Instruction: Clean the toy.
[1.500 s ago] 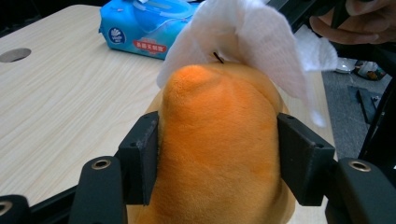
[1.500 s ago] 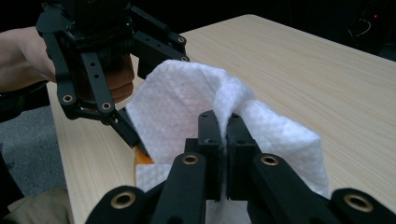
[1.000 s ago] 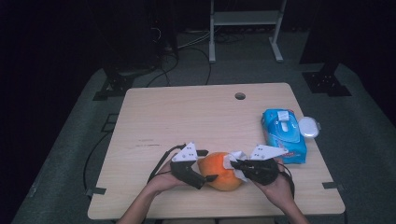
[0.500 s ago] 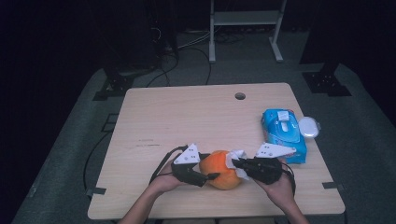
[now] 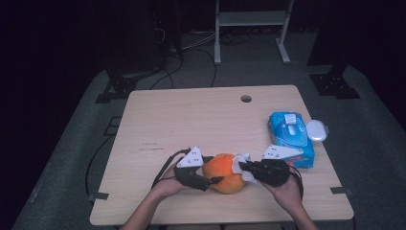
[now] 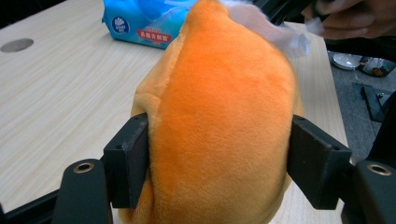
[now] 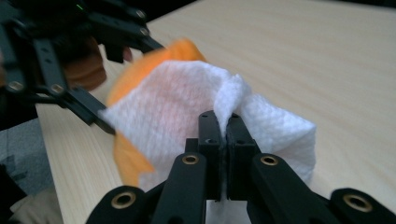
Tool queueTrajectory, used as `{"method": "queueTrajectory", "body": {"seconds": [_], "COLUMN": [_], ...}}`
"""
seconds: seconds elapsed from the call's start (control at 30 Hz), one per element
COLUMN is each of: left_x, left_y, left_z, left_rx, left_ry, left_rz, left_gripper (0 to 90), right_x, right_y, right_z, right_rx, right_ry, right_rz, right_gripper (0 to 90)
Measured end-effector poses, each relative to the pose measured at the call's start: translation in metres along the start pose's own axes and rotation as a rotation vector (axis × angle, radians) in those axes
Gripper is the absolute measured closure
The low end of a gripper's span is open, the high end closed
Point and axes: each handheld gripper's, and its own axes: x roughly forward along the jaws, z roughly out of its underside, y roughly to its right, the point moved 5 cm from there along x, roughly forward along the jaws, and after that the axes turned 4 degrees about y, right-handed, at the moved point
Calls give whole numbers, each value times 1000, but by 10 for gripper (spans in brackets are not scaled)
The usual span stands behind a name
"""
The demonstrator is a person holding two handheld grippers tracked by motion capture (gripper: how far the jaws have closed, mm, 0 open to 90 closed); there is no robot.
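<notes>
Wooden table, dim room. The left gripper is clamped on the orange plush toy, its jaws having just closed and then eased slightly about it at the near table edge. The right gripper is pinched together on a white wipe, pressed against the toy. A blue wipes pack is seen near the right edge.
</notes>
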Motion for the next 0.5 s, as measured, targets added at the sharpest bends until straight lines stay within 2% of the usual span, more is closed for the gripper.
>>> {"method": "queueTrajectory", "body": {"seconds": [0.07,0.13,0.2,0.3,0.37,0.5], "left_x": [0,-2,-7,-11,-9,-7], "left_y": [1,2,3,5,6,7], "left_z": [-2,-7,-14,-17,-16,-17], "left_rx": [-1,17,31,37,37,38], "left_ry": [1,13,23,25,22,22], "left_rz": [-4,-10,-22,-25,-20,-17], "left_gripper": [312,332,340,347,347,343], "right_x": [-4,-7,-8,-4,-3,-9], "right_y": [-7,-14,-14,-6,-4,-16], "right_z": [-8,-14,-14,-7,-5,-20], "right_rx": [-11,-32,-54,-8,23,-10], "right_ry": [46,71,66,32,38,91], "right_rz": [-30,-54,-37,-40,-50,-72], "right_gripper": [864,859,853,854,857,852]}}
